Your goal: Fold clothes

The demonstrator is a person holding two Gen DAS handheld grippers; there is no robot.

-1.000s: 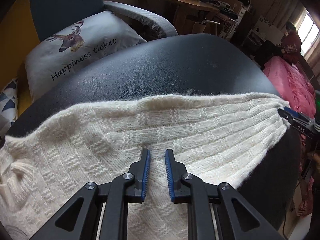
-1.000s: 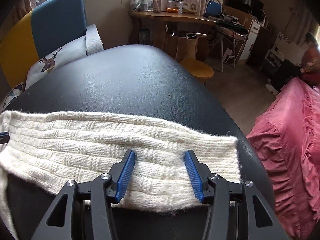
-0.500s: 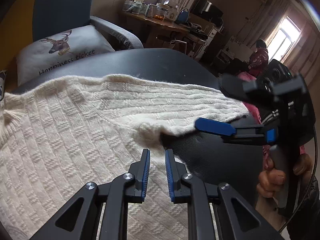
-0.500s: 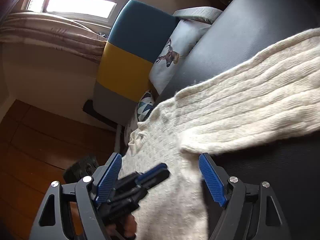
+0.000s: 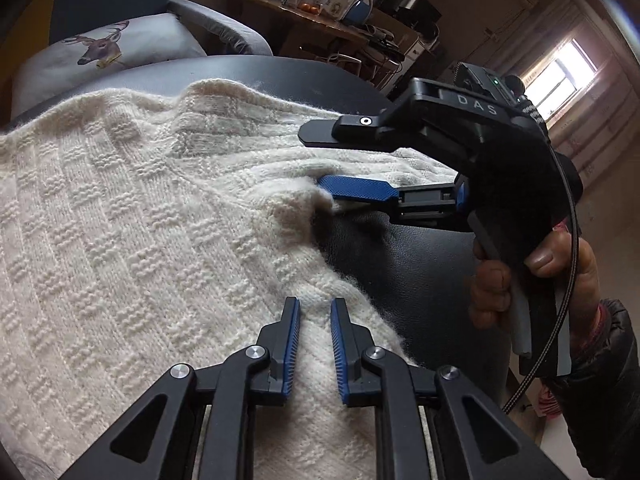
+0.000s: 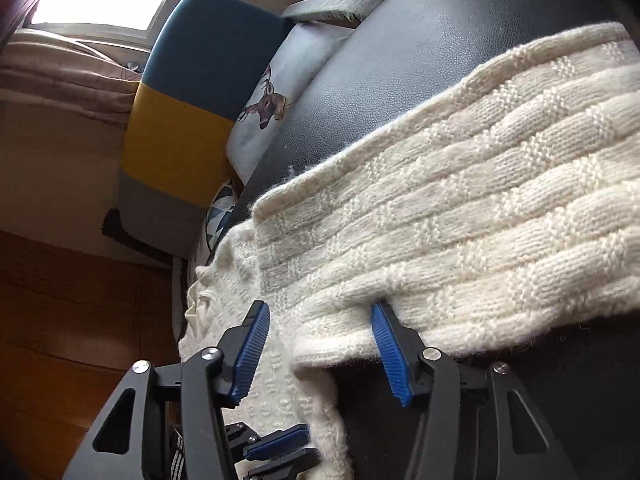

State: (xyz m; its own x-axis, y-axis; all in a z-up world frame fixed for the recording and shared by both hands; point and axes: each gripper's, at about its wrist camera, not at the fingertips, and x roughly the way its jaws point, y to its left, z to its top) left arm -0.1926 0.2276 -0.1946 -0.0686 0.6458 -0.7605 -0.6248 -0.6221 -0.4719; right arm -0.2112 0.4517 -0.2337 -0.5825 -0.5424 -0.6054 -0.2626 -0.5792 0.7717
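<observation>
A cream knitted sweater (image 5: 140, 220) lies spread on a black leather surface (image 5: 420, 260), one sleeve (image 6: 480, 220) stretched across it. My left gripper (image 5: 314, 308) hovers over the sweater's side edge, its blue pads a narrow gap apart with nothing clamped. My right gripper (image 5: 314, 160), held by a hand (image 5: 492, 292), comes in from the right with its jaws wide apart around the sleeve's lower edge near the armpit. In the right wrist view, the right gripper (image 6: 320, 316) is open and the folded sleeve edge sits between its fingers. The left gripper (image 6: 280, 444) shows low in that view.
A deer-print cushion (image 5: 116, 46) rests on a blue and yellow armchair (image 6: 200, 60) behind the leather surface. A cluttered wooden table (image 5: 312, 12) stands farther back. The leather drops away at the right edge, and wooden floor (image 6: 60, 320) lies below.
The right gripper has left the sleeve's cuff end, turned toward the left gripper and closed in on the sleeve's base. The left gripper has shifted toward the sweater's side edge, gap unchanged.
</observation>
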